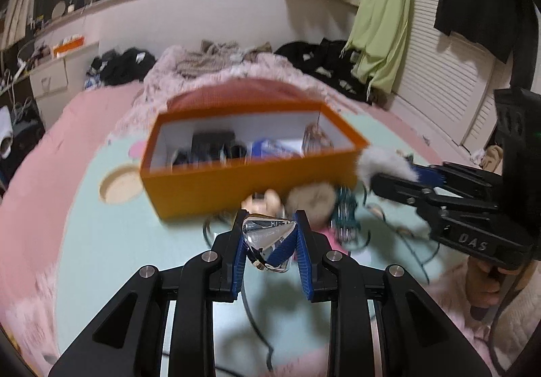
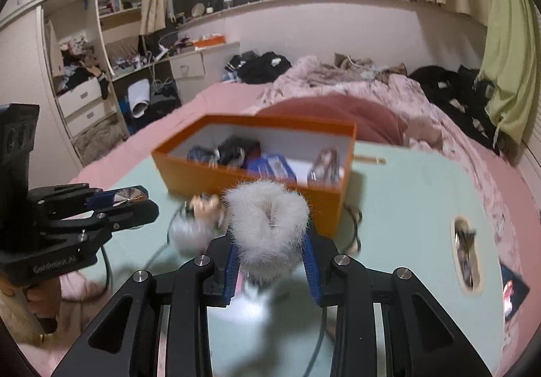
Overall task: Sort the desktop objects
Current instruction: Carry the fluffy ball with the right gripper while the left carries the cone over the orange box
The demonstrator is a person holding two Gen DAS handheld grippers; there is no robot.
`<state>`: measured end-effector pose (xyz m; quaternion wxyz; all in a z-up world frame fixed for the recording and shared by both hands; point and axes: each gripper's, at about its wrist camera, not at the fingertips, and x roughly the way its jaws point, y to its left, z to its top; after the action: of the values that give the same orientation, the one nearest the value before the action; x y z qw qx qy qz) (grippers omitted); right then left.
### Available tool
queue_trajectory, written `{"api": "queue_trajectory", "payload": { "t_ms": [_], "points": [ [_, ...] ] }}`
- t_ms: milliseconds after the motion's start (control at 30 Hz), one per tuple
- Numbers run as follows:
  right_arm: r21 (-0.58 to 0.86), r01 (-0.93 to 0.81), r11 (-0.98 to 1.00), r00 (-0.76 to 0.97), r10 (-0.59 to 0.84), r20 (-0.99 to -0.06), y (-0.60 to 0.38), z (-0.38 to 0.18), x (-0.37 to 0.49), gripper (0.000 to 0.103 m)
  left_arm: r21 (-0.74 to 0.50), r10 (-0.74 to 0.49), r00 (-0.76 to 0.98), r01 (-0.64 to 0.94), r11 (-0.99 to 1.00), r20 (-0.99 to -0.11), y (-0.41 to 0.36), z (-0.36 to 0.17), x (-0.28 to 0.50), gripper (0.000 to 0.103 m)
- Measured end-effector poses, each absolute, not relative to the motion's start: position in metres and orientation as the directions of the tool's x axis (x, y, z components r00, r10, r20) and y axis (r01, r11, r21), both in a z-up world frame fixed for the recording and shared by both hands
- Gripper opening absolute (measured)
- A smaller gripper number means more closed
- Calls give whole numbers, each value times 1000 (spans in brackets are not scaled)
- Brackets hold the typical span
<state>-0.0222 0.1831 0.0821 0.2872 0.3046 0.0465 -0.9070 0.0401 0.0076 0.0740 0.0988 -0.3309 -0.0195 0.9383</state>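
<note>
The orange box point(image 1: 236, 187) lay lengthwise across the pale green tabletop point(image 1: 118, 241), open side up. The right tool point(image 2: 270, 241) gripped a white fur scrunchie point(image 2: 267, 221) near it. The left tool point(image 1: 270, 231) clamped a crumpled silver packet point(image 1: 268, 238), its point facing right.

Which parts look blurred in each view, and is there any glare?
Left wrist view: the orange box is motion-blurred, while the left gripper stays sharp, with glare on its silver packet. Right wrist view: box contents blurred; the fluffy white item fairly sharp.
</note>
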Motion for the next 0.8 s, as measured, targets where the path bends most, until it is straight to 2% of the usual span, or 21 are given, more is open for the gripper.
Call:
{"api": "queue_trajectory", "payload": {
  "t_ms": [233, 267, 300, 333, 367, 500, 533, 700, 800],
  "points": [
    [93, 496, -863, -692, -458, -558, 159, 98, -80, 33, -115, 170, -804, -127, -985, -570, 1, 107, -25, 27],
    [94, 494, -864, -684, -454, -571, 155, 96, -88, 39, -134, 162, -809, -104, -986, -565, -3, 107, -39, 28],
    [91, 489, -868, -679, -444, -585, 152, 94, -93, 59, -149, 163, -804, -94, -984, -571, -7, 103, -48, 39],
    [72, 469, -880, -677, -411, -610, 149, 88, -99, 68, -162, 158, -784, -73, -984, -601, -11, 96, -60, 66],
    [56, 456, -888, -680, -388, -622, 148, 84, -101, 77, -171, 144, -756, -43, -984, -639, -14, 87, -70, 80],
    [-46, 485, -874, -702, -357, -616, 140, 69, -88, 77, -195, 156, -682, -19, -981, -715, -18, 52, -80, 80],
    [-71, 478, -876, -723, -346, -598, 139, 68, -84, 77, -164, 131, -698, -20, -986, -704, -17, 50, -78, 81],
    [-15, 480, -877, -693, -369, -619, 147, 68, -90, 77, -183, 141, -700, -16, -983, -700, -19, 51, -75, 81],
    [-10, 475, -880, -720, -382, -580, 154, 77, -78, 77, -166, 133, -753, -33, -986, -644, -18, 66, -63, 81]
  ]
}}
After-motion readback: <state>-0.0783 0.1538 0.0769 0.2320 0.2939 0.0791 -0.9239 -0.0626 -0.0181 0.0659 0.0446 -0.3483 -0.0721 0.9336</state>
